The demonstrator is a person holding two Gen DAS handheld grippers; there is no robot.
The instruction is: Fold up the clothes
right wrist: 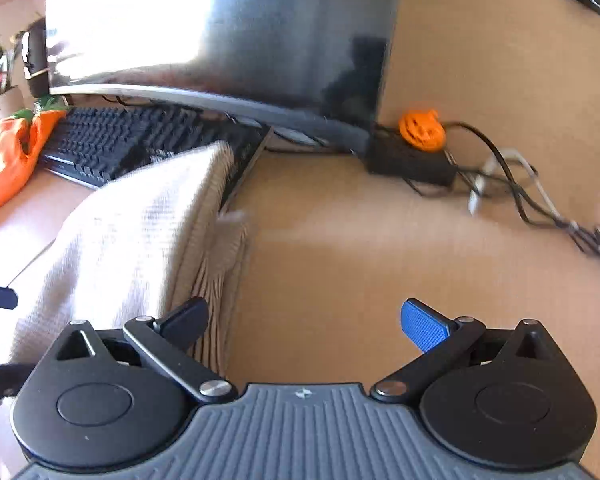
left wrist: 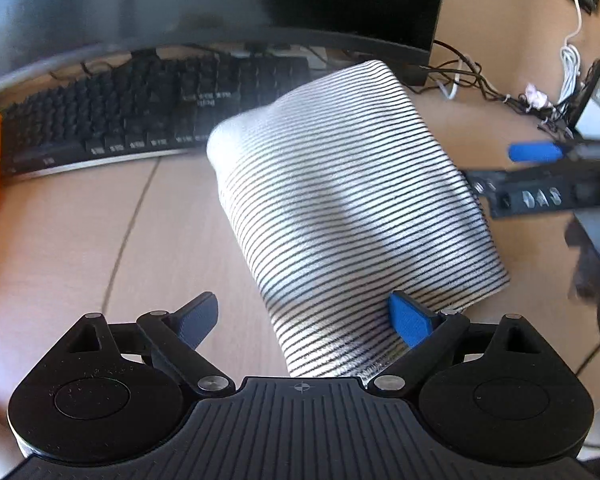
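A folded white garment with thin black stripes [left wrist: 340, 200] lies on the wooden desk [left wrist: 100, 240]. My left gripper [left wrist: 304, 316] is open; the garment's near edge lies between its fingers, and the blue right finger [left wrist: 410, 318] touches the cloth. In the right wrist view the same garment [right wrist: 132, 232] is at the left, sunlit. My right gripper [right wrist: 304, 320] is open and empty over bare desk, its left finger [right wrist: 184, 320] beside the garment's right edge. The right gripper also shows at the right of the left wrist view [left wrist: 540, 176].
A black keyboard [left wrist: 140, 108] and a monitor [left wrist: 220, 0] stand behind the garment. An orange cloth [right wrist: 8, 160] lies at the left. A black box with an orange pumpkin figure [right wrist: 422, 130] and tangled cables [right wrist: 520, 200] sit at the back right.
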